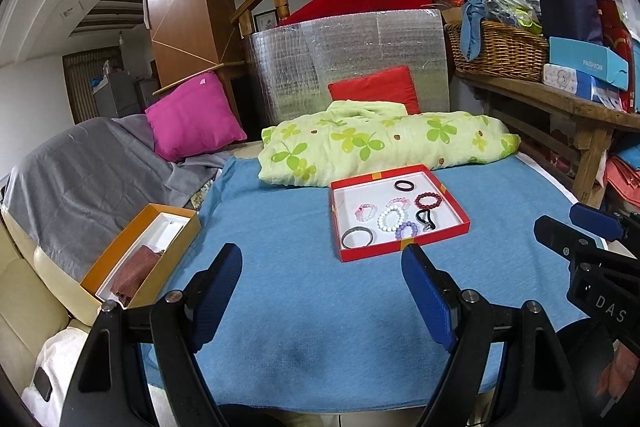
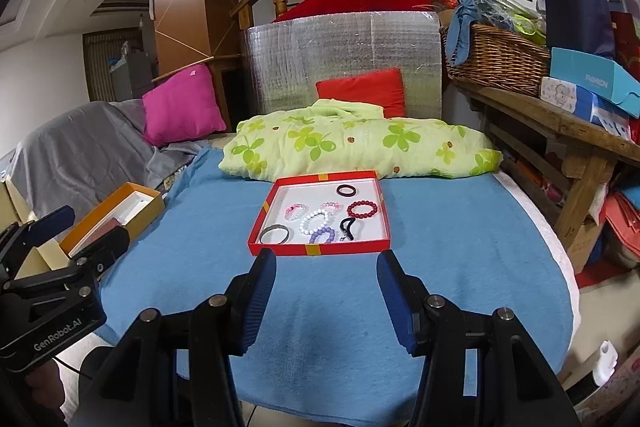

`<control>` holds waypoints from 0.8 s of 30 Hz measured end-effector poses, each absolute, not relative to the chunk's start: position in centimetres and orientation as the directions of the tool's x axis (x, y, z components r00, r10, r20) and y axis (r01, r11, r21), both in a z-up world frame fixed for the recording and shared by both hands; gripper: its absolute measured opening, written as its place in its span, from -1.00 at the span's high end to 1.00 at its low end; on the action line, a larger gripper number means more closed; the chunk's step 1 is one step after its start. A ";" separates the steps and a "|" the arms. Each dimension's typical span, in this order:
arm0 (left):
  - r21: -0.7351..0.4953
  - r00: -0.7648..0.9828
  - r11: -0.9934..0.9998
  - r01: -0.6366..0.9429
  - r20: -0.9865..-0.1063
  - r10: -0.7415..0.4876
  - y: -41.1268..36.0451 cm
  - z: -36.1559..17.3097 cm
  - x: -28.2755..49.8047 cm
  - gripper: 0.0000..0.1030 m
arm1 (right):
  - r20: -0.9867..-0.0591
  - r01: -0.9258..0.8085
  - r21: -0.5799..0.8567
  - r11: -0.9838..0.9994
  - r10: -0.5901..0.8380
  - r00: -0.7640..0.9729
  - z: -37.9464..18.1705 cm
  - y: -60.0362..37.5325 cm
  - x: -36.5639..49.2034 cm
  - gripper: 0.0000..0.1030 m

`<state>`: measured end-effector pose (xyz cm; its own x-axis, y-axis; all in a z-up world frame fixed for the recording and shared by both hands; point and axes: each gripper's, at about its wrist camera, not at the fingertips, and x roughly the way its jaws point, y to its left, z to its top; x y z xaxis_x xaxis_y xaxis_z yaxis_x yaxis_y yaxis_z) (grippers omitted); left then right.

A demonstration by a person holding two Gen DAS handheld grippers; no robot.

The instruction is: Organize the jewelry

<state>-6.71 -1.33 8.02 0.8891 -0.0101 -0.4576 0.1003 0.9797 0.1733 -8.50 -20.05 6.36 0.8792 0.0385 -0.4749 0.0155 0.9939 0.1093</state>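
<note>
On the blue cloth (image 2: pixel 432 227), bracelets fill a red tray (image 2: pixel 320 250) (both tools gape, empty)

Blue cloth (image 2: pixel 440 247) lies bare before and right of the red tray (image 2: pixel 320 249); green-patterned bedding (image 2: pixel 360 143) blocks just behind it, orange box (image 2: pixel 116 213) stands well left.

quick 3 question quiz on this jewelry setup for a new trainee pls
1. True or false: the left gripper and right gripper are both open and hold nothing.
2. Which piece lies at the far end of the shallow red cardboard tray? A) dark oval ring-shaped band B) white bead bracelet C) grey bangle
3. Fill in: the long orange box with a white lining sits off the ___ edge of the blue cloth.

Key: 1 true; 2 A; 3 left
</note>
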 end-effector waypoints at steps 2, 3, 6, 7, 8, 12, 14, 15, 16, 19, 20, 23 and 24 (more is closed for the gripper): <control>0.173 0.889 0.980 0.098 -0.459 -0.008 -1.3 8.0 -6.6 -0.60 | -0.476 0.014 0.109 0.994 0.040 0.879 6.3 -20.0 -8.5 -0.10; 0.171 0.888 0.980 0.099 -0.460 -0.010 -1.2 8.0 -6.6 -0.60 | -0.477 0.013 0.109 0.994 0.040 0.878 6.3 -19.9 -8.5 -0.10; 0.170 0.888 0.980 0.099 -0.459 -0.010 -1.2 7.9 -6.6 -0.60 | -0.476 0.015 0.107 0.994 0.038 0.879 6.3 -19.9 -8.5 -0.10; 0.170 0.888 0.980 0.100 -0.460 -0.011 -1.1 7.9 -6.7 -0.60 | -0.477 0.015 0.108 0.994 0.039 0.878 6.3 -19.8 -8.6 -0.10; 0.171 0.888 0.980 0.100 -0.460 -0.010 -1.1 7.9 -6.7 -0.60 | -0.477 0.014 0.108 0.994 0.039 0.878 6.3 -19.8 -8.5 -0.10; 0.170 0.888 0.981 0.098 -0.460 -0.008 -1.1 7.8 -6.7 -0.60 | -0.477 0.013 0.106 0.994 0.039 0.878 6.3 -19.8 -8.5 -0.10; 0.168 0.887 0.981 0.098 -0.461 -0.010 -1.0 7.8 -6.7 -0.60 | -0.477 0.014 0.106 0.994 0.039 0.878 6.2 -19.7 -8.6 -0.10; 0.167 0.887 0.981 0.099 -0.462 -0.010 -1.0 7.8 -6.7 -0.60 | -0.477 0.014 0.106 0.994 0.038 0.878 6.2 -19.7 -8.5 -0.10; 0.167 0.886 0.981 0.097 -0.463 -0.008 -0.9 7.8 -6.7 -0.60 | -0.477 0.014 0.106 0.994 0.039 0.878 6.2 -19.7 -8.6 -0.10; 0.164 0.884 0.982 0.096 -0.467 -0.009 -0.8 7.7 -6.6 -0.60 | -0.480 0.013 0.105 0.994 0.039 0.877 6.2 -19.7 -8.5 -0.10; 0.164 0.884 0.982 0.095 -0.467 -0.008 -0.7 7.6 -6.5 -0.60 | -0.480 0.014 0.105 0.994 0.039 0.876 6.1 -19.7 -8.4 -0.10; 0.163 0.884 0.982 0.095 -0.468 -0.008 -0.6 7.6 -6.5 -0.60 | -0.481 0.013 0.105 0.994 0.039 0.876 6.1 -19.6 -8.4 -0.10; 0.163 0.884 0.982 0.094 -0.468 -0.007 -0.6 7.5 -6.5 -0.60 | -0.481 0.014 0.103 0.995 0.038 0.876 6.1 -19.5 -8.3 -0.10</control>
